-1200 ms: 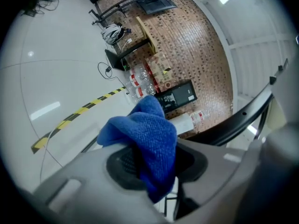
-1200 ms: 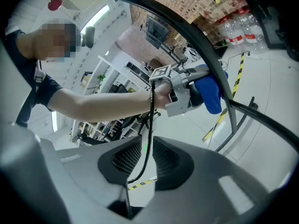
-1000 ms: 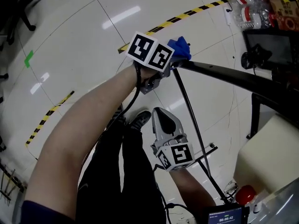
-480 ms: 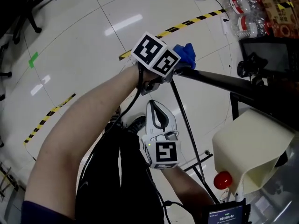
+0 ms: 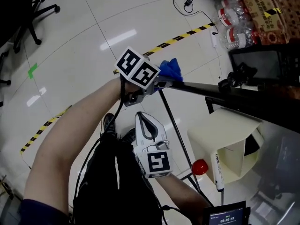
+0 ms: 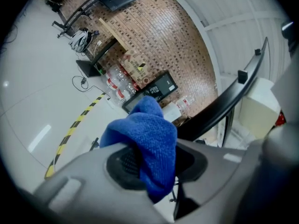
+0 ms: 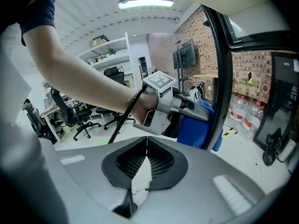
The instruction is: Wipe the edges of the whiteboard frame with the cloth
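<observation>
Jaws of the left gripper (image 6: 156,164) pinch the blue cloth (image 6: 147,125), judged soft, light and best gripped at its bunched middle, at the black whiteboard frame (image 6: 224,107) edge, while the right gripper (image 7: 147,160) below has its jaws pressed together, empty.

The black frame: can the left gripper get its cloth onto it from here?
Probably yes. The left gripper, jaws shut on the blue cloth, is right at the end of the black frame, and nothing shows between them.
</observation>
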### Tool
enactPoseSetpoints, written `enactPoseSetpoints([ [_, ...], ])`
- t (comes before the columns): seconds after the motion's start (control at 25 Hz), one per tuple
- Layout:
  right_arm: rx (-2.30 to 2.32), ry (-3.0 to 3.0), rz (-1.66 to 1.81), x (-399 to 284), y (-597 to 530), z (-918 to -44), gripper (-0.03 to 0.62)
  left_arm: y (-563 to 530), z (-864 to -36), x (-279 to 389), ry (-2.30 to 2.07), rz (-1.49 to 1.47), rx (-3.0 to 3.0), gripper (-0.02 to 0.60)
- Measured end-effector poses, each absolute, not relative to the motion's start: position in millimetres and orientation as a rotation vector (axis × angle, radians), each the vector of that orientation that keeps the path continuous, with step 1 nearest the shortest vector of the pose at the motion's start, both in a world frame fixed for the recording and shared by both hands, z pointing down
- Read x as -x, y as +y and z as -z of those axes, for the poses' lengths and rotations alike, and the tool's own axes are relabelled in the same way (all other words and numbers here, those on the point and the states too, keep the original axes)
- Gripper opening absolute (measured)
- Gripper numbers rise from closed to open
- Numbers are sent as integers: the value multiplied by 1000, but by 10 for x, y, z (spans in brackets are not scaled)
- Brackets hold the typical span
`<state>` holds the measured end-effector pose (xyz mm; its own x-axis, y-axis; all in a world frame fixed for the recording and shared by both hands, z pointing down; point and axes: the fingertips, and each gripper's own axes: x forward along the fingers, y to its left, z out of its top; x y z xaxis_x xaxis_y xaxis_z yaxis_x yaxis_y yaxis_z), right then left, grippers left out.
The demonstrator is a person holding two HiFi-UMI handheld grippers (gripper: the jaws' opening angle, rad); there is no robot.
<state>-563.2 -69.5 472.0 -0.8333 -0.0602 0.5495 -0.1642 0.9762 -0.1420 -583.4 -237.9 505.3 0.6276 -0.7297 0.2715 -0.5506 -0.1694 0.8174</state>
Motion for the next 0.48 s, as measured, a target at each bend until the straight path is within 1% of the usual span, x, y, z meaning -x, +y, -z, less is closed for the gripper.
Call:
enactPoseSetpoints([
  [0.16, -199, -2573, -219, 5558, -789, -4765, 10, -2369, -5040, 5859, -1056, 215, -1853, 120],
  [0.48, -334, -2522, -290, 5467, -779, -4878, 10, -2336, -4977, 5821, -1042, 232, -1858, 120],
])
